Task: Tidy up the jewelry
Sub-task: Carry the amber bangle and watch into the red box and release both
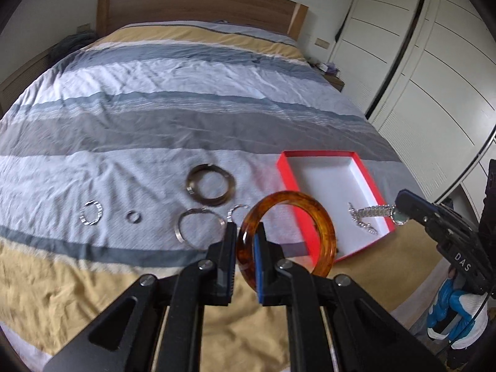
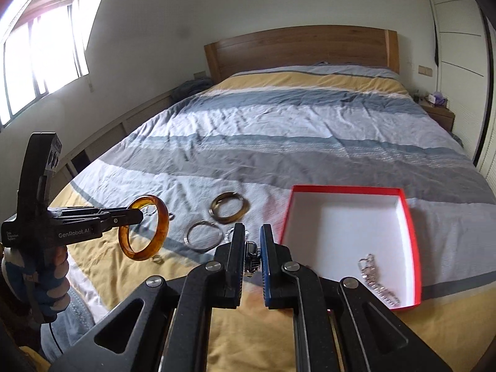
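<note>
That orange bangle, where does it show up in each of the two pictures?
Left wrist view: the orange bangle is low centre, clamped upright in the left gripper.
Right wrist view: the bangle is at the left, held above the bedspread.
Shared landmark: the red box, to the bangle's right in both.

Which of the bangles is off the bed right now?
The amber bangle, clamped in the left gripper and held in the air; the dark bangle and the silver bangle lie flat on the bedspread.

bare bedspread beyond, rings crowd left of red box
</note>
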`<move>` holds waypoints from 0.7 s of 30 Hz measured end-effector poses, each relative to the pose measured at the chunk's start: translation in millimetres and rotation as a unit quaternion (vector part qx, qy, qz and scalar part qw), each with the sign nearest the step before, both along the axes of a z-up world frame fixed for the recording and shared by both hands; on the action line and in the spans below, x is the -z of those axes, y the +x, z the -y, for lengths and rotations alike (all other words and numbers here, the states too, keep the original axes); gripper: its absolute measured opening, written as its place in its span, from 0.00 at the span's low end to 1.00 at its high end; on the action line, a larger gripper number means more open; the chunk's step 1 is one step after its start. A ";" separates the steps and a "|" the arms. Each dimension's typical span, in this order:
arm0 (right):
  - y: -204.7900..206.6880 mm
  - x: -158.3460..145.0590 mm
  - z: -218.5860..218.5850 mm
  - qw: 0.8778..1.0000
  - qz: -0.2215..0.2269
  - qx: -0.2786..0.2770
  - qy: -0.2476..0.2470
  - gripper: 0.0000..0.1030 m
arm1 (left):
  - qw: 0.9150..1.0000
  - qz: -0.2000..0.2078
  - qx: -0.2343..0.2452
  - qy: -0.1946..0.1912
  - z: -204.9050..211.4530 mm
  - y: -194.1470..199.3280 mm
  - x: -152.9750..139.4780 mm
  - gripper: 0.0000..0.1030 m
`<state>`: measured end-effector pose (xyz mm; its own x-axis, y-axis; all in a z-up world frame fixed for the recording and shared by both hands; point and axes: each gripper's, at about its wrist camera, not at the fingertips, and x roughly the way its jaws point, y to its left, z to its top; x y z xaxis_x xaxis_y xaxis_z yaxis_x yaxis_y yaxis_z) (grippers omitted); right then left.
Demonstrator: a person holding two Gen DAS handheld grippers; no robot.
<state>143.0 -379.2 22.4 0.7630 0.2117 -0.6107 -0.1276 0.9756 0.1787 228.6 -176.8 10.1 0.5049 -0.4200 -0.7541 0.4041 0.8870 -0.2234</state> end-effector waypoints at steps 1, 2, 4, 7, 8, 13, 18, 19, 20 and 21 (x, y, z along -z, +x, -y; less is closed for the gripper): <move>3.6 1.1 12.5 1.000 0.000 0.010 -0.003 0.09 | 1.000 -0.001 0.009 0.001 16.9 6.1 3.2 0.09; 7.6 3.0 24.7 1.000 -0.001 0.019 -0.005 0.09 | 1.000 -0.005 0.017 0.001 33.3 12.5 7.6 0.09; 17.0 10.0 48.5 0.999 -0.006 0.037 -0.010 0.09 | 0.999 -0.013 0.032 0.002 65.0 24.8 18.2 0.09; 33.6 25.9 81.1 0.998 -0.015 0.061 -0.012 0.09 | 0.998 -0.021 0.052 0.012 107.9 42.5 36.6 0.09; 39.1 32.1 90.9 0.997 -0.019 0.068 -0.011 0.09 | 0.998 -0.023 0.059 0.016 120.6 47.6 43.3 0.09; 63.6 67.2 127.4 0.995 -0.037 0.096 -0.004 0.09 | 0.996 -0.028 0.077 0.041 169.9 70.6 76.0 0.09; 78.9 98.9 144.0 0.993 -0.056 0.105 -0.001 0.10 | 0.994 -0.043 0.075 0.064 186.7 84.8 107.7 0.09; 80.5 104.1 145.4 0.993 -0.060 0.106 -0.001 0.09 | 0.994 -0.043 0.077 0.067 187.0 85.2 111.1 0.09; 81.2 108.4 146.7 0.992 -0.063 0.107 0.000 0.10 | 0.994 -0.040 0.080 0.070 188.4 84.8 112.7 0.09; 82.2 112.2 147.5 0.992 -0.067 0.108 -0.002 0.10 | 0.993 -0.037 0.084 0.072 189.9 84.0 113.5 0.09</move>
<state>225.2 -526.8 -89.8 0.7016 0.0506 -0.7108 0.1085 0.9783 0.1768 312.6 -366.7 -103.3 0.3770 -0.3793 -0.8450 0.5365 0.8331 -0.1346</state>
